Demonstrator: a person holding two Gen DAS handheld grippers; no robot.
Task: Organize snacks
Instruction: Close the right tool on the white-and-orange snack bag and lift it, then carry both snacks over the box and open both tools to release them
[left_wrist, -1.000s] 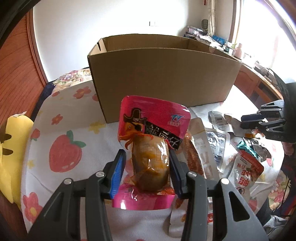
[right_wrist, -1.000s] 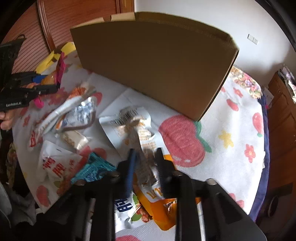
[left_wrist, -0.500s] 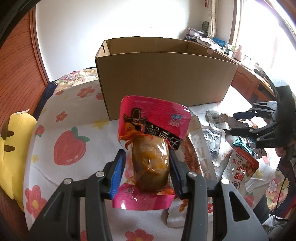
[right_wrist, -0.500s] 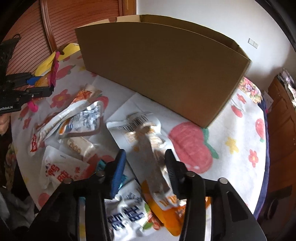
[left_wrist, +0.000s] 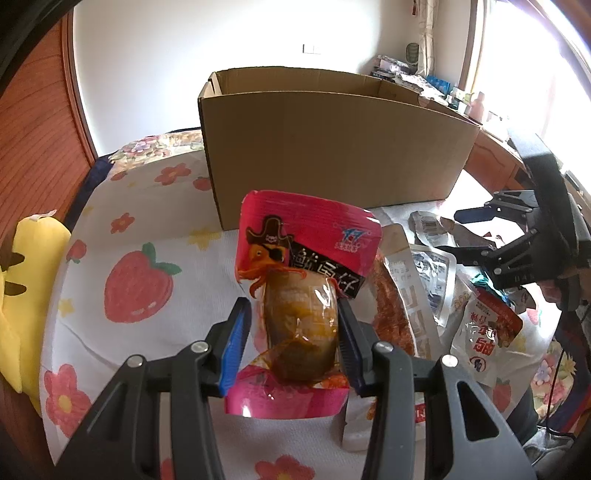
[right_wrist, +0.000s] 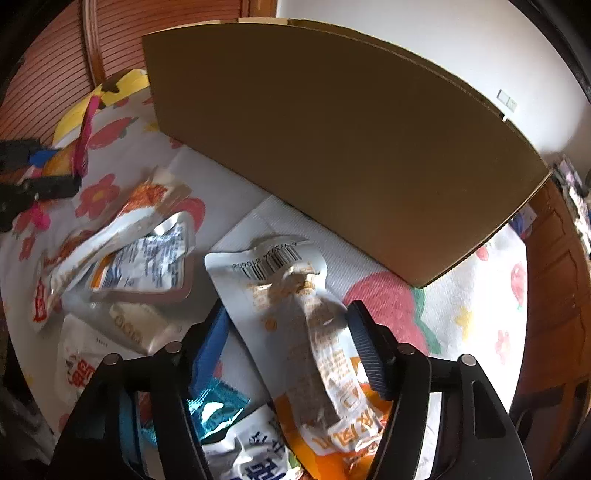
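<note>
Since a second ago, the right gripper (right_wrist: 286, 341) has gone from shut to opening, straddling the white-orange snack pouch (right_wrist: 314, 332), whose long axis runs twelve to six. The left gripper (left_wrist: 293, 338) clamps the pink fish packet (left_wrist: 303, 291), cardboard box (left_wrist: 332, 147) at twelve.

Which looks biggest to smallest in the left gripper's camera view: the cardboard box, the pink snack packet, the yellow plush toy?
1. cardboard box
2. pink snack packet, though it sits nearest the lens, so it is surely magnified
3. yellow plush toy, partly cut off at the edge
</note>
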